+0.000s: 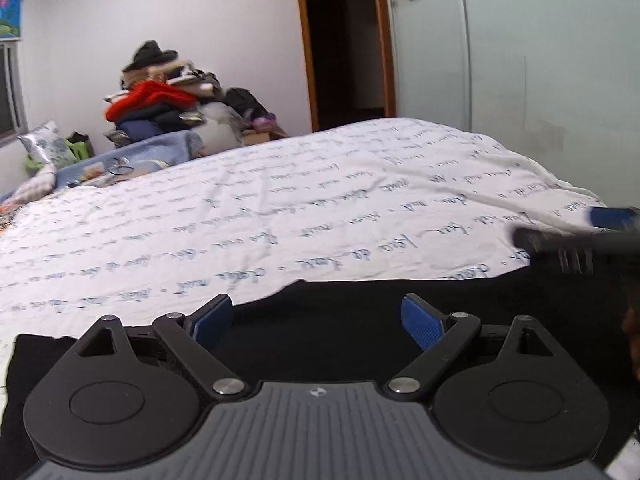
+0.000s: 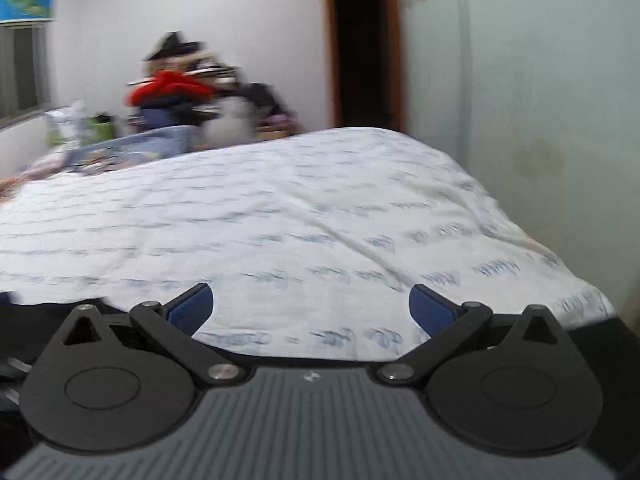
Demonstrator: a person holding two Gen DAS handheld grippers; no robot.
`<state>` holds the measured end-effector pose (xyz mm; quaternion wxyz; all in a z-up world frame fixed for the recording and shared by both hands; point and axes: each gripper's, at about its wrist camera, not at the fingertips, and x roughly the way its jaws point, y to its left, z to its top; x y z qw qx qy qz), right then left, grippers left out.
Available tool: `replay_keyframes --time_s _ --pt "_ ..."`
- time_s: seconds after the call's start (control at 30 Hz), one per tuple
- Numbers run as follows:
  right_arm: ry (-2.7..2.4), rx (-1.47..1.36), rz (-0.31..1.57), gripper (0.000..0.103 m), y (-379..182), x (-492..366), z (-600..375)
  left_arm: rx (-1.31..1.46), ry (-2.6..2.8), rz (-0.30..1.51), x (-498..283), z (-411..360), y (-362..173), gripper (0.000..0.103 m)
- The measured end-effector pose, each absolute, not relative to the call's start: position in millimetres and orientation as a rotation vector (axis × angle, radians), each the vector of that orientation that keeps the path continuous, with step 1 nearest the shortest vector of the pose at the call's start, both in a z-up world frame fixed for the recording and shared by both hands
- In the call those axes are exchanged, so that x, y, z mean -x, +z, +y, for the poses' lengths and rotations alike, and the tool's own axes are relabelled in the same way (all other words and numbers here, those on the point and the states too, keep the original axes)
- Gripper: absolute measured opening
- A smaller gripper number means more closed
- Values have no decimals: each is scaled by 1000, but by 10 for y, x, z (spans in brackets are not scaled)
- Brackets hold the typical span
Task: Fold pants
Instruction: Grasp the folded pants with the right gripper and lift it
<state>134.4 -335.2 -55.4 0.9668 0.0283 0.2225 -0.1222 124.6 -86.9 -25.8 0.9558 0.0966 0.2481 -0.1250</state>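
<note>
The black pants (image 1: 360,312) lie flat on the near part of the bed, their far edge uneven against the white sheet. My left gripper (image 1: 318,320) hovers over them, its blue pads (image 1: 214,320) wide apart and open, with nothing pressed between them. My right gripper (image 2: 312,312) is also open, and only white sheet shows between its fingers. Its blurred black finger with a blue pad enters the left wrist view at the right edge (image 1: 576,236), just past the pants' far edge. In the right wrist view a dark strip of the pants (image 2: 28,324) shows at the lower left.
The bed's white sheet with blue script (image 1: 280,208) stretches ahead. A tall pile of clothes (image 1: 160,96) stands beyond the bed at the back left. An open doorway (image 1: 344,52) and a frosted wardrobe door (image 1: 520,60) stand behind the bed.
</note>
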Motion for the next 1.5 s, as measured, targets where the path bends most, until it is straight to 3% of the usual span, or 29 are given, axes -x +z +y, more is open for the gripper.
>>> replay_keyframes --time_s 0.23,0.37,0.6,0.73,0.87,1.03,1.1,1.23,1.43,1.5 --pt "-424 195 355 103 -811 -1028 -3015 -177 -244 510 -1209 -828 -319 92" --pt "-424 225 587 103 -923 -1306 -3043 -211 -277 513 -1140 -884 -326 92" --pt "-269 -7 540 103 -645 -955 -3325 -258 -461 599 -1125 -1030 -370 92" --pt "-254 185 759 103 -804 -1140 -3340 -412 -502 624 -941 -1250 -594 92" --pt "-226 184 732 103 -804 -895 -3382 -454 -484 550 -735 -1229 -584 92" --pt "-270 249 610 103 -612 -658 -3303 -403 -482 611 -782 -1161 -614 92" --pt "-241 313 733 103 -811 -782 -3263 -366 -473 580 -718 -1031 -542 92" --pt "-238 322 662 103 -873 -652 -3264 -278 -331 529 -692 -507 -396 92" --pt "-223 223 673 103 -866 -636 -3363 -60 -74 716 -1009 544 -566 92" --pt "-236 178 642 103 -822 -563 -3393 66 -84 702 -961 726 -546 92"
